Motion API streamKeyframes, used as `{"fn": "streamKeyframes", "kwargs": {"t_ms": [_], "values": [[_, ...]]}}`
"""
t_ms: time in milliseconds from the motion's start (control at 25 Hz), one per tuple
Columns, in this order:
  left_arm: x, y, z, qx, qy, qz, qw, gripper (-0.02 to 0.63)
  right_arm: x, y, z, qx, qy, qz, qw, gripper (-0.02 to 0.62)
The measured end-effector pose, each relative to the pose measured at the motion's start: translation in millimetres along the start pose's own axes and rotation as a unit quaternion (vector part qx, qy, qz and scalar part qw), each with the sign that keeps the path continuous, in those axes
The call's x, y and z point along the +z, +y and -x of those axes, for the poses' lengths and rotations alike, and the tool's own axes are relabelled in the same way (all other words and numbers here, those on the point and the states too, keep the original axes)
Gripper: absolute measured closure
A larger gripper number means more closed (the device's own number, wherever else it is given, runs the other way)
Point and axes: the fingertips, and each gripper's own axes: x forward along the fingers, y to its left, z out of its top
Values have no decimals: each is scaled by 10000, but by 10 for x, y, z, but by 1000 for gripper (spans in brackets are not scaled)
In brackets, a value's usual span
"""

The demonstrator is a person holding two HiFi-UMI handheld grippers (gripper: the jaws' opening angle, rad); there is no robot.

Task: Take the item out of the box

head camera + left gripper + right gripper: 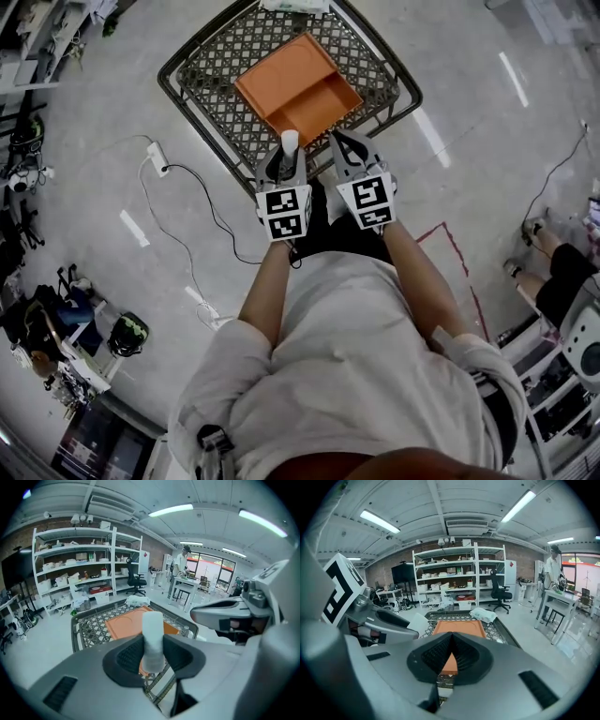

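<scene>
An open orange box (298, 86) lies on a dark metal lattice table (187, 66). My left gripper (289, 157) is shut on a white cylindrical item (290, 142), held upright just off the box's near corner. In the left gripper view the white item (152, 637) stands between the dark pads (129, 656) of the left gripper (152, 657), with the orange box (124, 623) behind it. My right gripper (343, 145) hangs beside the left one. In the right gripper view the right gripper (450, 641) has its jaws together with nothing between them; the orange box (460, 627) lies beyond.
A white bag (295, 6) rests on the table's far end. A power strip and cable (157, 157) run over the floor at the left. Another person sits at the right (553, 262). Shelves (70, 569) and an office chair (501, 595) stand farther back.
</scene>
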Motion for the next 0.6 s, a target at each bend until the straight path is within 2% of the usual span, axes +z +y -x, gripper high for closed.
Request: {"fn": "streamKeyframes", "kwargs": {"t_ms": [240, 600], "values": [[236, -114, 291, 99, -516, 95, 9986, 472, 222, -30, 264, -61, -274, 139, 9995, 592], [474, -230, 746, 354, -1330, 22, 9905, 472, 474, 1, 681, -137, -890, 281, 9955, 592]]}}
